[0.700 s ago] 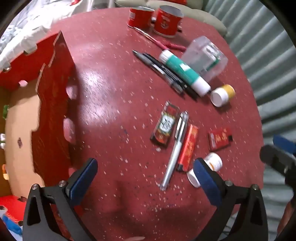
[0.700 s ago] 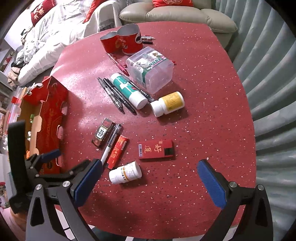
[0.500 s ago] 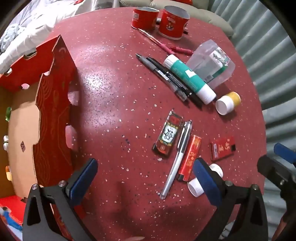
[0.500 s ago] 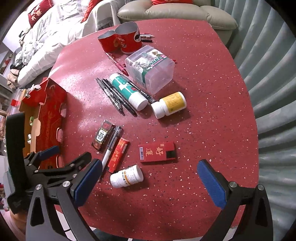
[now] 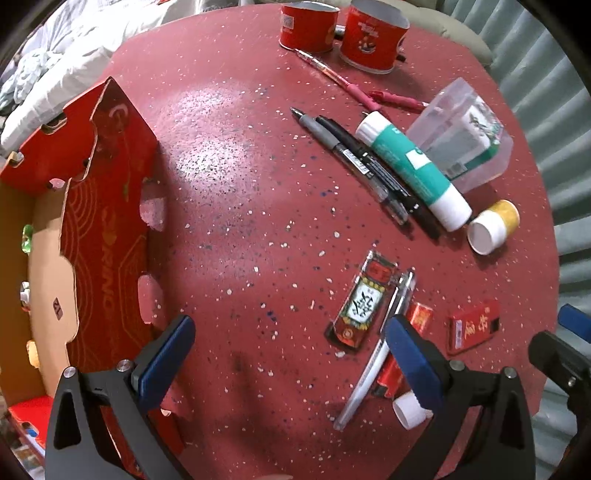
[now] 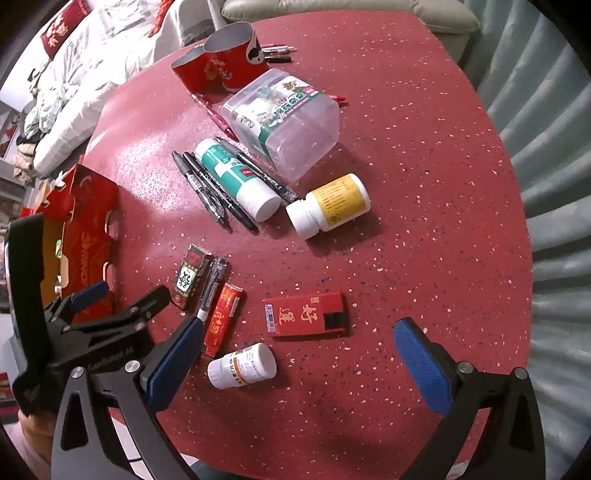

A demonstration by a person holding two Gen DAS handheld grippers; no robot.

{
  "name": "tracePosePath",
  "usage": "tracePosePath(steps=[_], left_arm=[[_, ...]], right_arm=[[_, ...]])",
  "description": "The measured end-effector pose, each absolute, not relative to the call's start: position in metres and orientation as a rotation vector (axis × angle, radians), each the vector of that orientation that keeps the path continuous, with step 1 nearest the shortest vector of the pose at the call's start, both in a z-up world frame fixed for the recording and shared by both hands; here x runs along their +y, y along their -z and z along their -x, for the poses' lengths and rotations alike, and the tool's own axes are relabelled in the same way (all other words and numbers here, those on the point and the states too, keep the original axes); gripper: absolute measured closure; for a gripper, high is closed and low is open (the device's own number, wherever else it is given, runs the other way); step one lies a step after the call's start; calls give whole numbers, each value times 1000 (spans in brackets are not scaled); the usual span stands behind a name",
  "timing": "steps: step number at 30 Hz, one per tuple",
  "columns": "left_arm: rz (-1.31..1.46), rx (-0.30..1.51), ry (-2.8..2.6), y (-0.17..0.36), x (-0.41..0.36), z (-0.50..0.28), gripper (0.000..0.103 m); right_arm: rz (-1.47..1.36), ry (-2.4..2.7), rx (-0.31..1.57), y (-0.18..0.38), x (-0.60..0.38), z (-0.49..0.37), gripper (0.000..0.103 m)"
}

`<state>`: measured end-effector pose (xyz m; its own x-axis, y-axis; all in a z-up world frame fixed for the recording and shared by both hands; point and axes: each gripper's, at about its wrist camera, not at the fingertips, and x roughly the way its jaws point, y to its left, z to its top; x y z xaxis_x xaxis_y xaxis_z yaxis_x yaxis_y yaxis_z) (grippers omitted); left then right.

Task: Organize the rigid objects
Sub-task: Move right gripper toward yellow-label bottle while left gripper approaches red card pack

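Note:
Small items lie scattered on a red speckled table (image 6: 424, 206). Near its front are a flat red box (image 6: 306, 314), a small white pill bottle (image 6: 242, 366), a narrow red pack (image 6: 223, 318), a silver pen (image 5: 373, 360) and a dark patterned pack (image 5: 360, 306). Farther back lie a yellow-labelled bottle (image 6: 328, 205), a green and white tube (image 6: 236, 179), black pens (image 5: 354, 158) and a clear plastic jar (image 6: 286, 118). My left gripper (image 5: 291, 354) hangs open above bare table left of the packs. My right gripper (image 6: 295, 360) is open above the small bottle.
A red cardboard box (image 5: 99, 229) with raised flaps stands open at the table's left edge. Two red cans (image 5: 340, 33) stand at the far side with pink pens (image 5: 347, 83) beside them. Grey curtains (image 6: 554, 184) hang on the right; a bed and sofa lie beyond.
Both grippers have drifted toward the near edge of the table, so the items sit higher in each view. Both stay wide open and nothing on the table has moved.

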<state>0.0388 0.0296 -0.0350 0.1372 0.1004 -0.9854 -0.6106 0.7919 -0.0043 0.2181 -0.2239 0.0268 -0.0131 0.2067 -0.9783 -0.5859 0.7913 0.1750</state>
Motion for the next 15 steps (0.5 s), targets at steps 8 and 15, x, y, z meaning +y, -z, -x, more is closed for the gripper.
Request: tracePosePath(steps=[8,15], left_arm=[[425,1435,-589,55,40,-61,0],[403,1436,-524,76,43,-85,0]], right_arm=[[322,-649,1496,-15,-223,-240,0],[307,-660,1522,-7,-226,-244,0]])
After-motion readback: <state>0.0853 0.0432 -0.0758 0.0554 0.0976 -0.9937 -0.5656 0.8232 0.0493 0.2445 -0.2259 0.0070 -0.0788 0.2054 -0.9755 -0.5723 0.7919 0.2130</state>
